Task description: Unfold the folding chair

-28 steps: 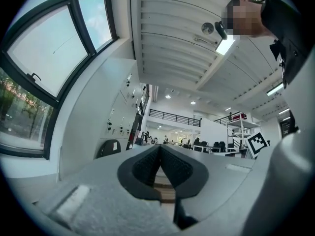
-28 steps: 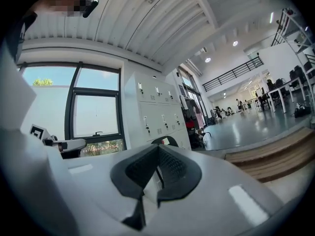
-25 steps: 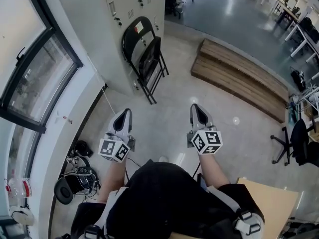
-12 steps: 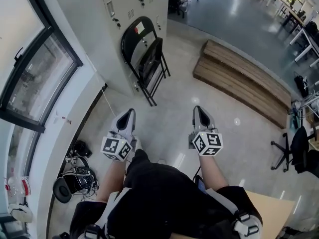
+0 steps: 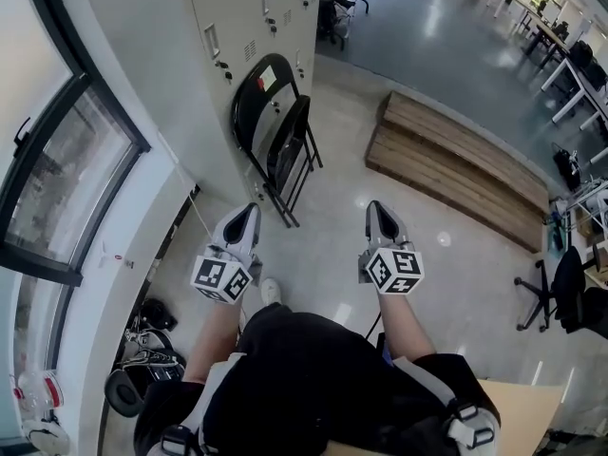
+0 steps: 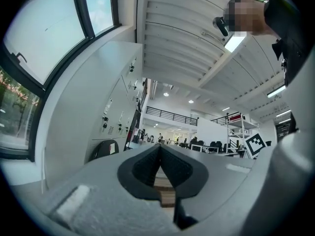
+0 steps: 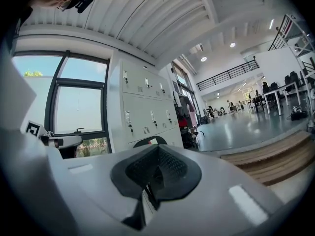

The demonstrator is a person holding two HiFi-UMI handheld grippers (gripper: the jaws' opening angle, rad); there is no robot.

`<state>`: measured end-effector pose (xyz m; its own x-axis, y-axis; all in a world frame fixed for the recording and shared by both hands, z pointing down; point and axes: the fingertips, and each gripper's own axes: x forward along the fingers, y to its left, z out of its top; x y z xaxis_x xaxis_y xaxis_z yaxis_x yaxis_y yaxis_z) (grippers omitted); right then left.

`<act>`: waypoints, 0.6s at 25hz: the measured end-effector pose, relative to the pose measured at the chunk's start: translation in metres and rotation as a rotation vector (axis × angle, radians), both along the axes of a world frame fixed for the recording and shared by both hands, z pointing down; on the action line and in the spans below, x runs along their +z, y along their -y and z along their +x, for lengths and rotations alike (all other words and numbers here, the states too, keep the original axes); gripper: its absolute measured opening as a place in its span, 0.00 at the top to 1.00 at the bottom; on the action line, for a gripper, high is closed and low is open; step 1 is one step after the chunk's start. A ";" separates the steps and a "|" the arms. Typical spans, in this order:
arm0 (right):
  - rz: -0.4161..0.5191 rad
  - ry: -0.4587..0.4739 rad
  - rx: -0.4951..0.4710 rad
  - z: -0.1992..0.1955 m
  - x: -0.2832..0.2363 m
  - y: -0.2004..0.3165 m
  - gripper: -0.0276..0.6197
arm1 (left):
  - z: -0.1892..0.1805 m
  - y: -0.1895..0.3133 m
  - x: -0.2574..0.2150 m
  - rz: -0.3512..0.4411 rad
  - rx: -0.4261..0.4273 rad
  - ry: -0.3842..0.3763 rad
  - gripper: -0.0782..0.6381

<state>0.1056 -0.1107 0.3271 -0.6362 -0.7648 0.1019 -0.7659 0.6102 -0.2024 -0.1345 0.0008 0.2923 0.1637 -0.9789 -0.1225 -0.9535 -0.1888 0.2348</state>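
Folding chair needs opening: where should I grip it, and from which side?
Probably the rounded top of its back, plus the seat's outer edge, from the open floor side: the chair leans folded against the lockers, seat facing outward.

1. Daylight from the window [image 5: 57, 179] at the left keeps everything bright and even.
2. A ceiling lamp [image 6: 235, 42] glares, and the glossy floor [image 5: 446, 36] carries pale reflections.
3. Shadows are soft and faint.
4. Every view bows at its edges; both gripper views darken at the corners.
5. The left claw [image 6: 160, 150] and right claw [image 7: 157, 149] look soft up close.
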 end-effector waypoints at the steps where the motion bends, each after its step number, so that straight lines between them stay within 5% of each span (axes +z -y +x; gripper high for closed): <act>1: -0.004 0.002 0.001 -0.009 0.000 0.007 0.95 | -0.009 0.007 0.000 0.001 0.002 -0.004 0.89; 15: -0.040 -0.028 -0.006 -0.133 0.009 0.070 0.95 | -0.121 0.070 0.028 -0.071 0.020 -0.013 0.89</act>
